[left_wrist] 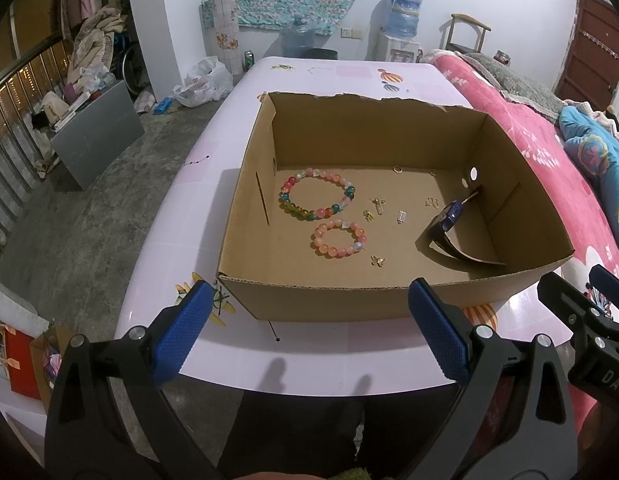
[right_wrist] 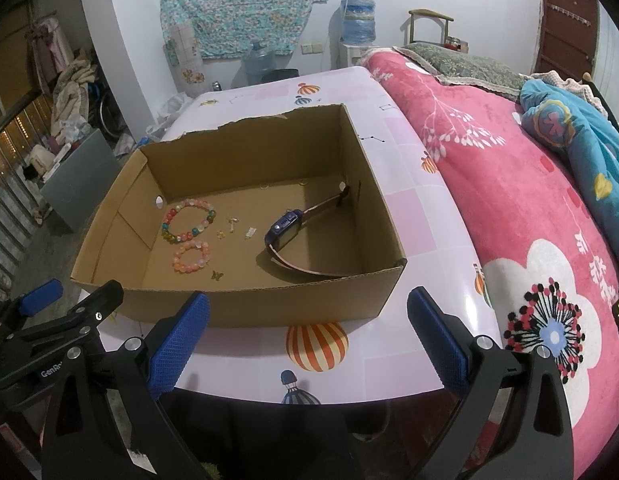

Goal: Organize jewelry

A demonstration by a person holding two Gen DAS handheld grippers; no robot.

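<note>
Box: an open cardboard box (left_wrist: 389, 296) is sitting on a pale pink worktop (left_wrist: 309, 344) printed with striped balloons; its far wall has a torn top edge, and small round holes are showing in its side walls.
Large bracelet: a bracelet of mixed pink, red, blue and yellow beads (left_wrist: 316, 194) is lying flat on the box floor toward the left side.
Small bracelet: a smaller ring of pink and orange beads (left_wrist: 339, 239) is lying just beside the large one, nearer the front wall, not quite touching it.
Watch: a blue watch (right_wrist: 283, 229) with a brown strap is resting on the right part of the box floor, its strap curving toward the front wall and its other end reaching toward the right wall.
Small pieces: several tiny gold charms (left_wrist: 376, 261) and a small pale clip-like piece (left_wrist: 401, 216) are lying scattered between the bracelets and the watch; two small gold rings (left_wrist: 397, 169) are sitting against the back wall. Their detail is too small to make out.
Left tool (left_wrist: 309, 336): hovering in front of the box's near wall, fingers spread wide, holding nothing.
Right tool (right_wrist: 309, 336): hovering at the worktop's near edge, right of the left tool, fingers spread wide and empty.
Surroundings: a bed with a pink flowered blanket (right_wrist: 509, 200) is lying along the worktop's right side.
</note>
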